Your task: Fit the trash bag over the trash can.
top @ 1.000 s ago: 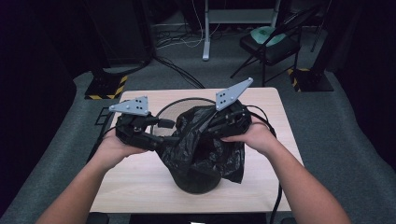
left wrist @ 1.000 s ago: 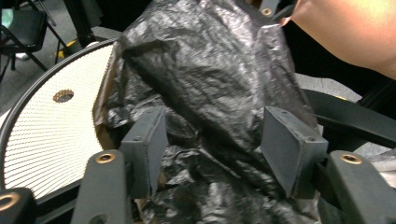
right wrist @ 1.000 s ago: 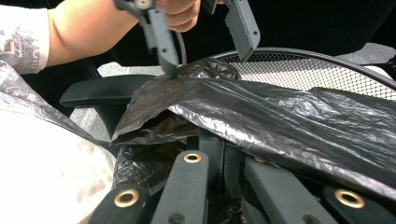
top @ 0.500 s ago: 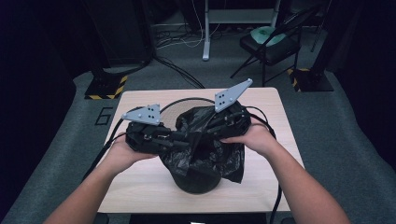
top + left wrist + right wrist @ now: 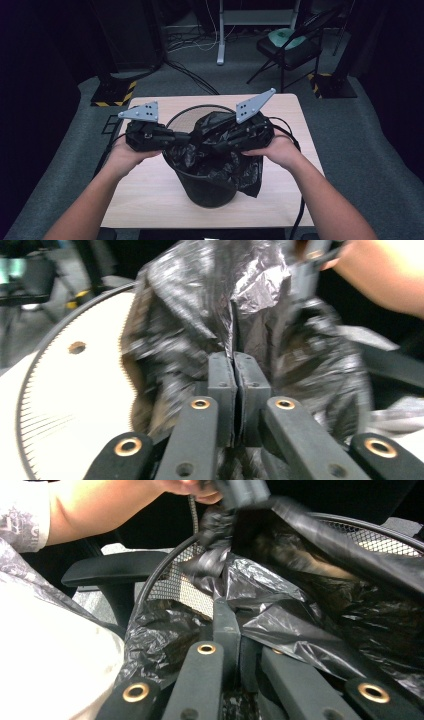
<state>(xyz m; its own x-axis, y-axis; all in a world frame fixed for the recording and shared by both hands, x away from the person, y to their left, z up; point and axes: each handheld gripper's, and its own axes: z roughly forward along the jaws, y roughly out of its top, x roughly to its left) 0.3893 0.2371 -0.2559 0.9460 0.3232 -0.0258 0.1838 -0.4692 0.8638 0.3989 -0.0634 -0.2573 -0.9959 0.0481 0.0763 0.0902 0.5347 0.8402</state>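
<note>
Over the mesh wastebasket (image 5: 207, 187), my left claw (image 5: 187, 138) has swung in and clamped the black bin liner (image 5: 225, 165) beside my right claw (image 5: 212, 146), likewise clamped, ready to spread it.

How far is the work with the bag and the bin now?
Done: the black bag already sits in the mesh bin, and part of it hangs over the near right side. In hand: the left gripper and the right gripper each pinch a fold of the bag. Left: the far rim is bare, so the bag must be spread over it.
</note>
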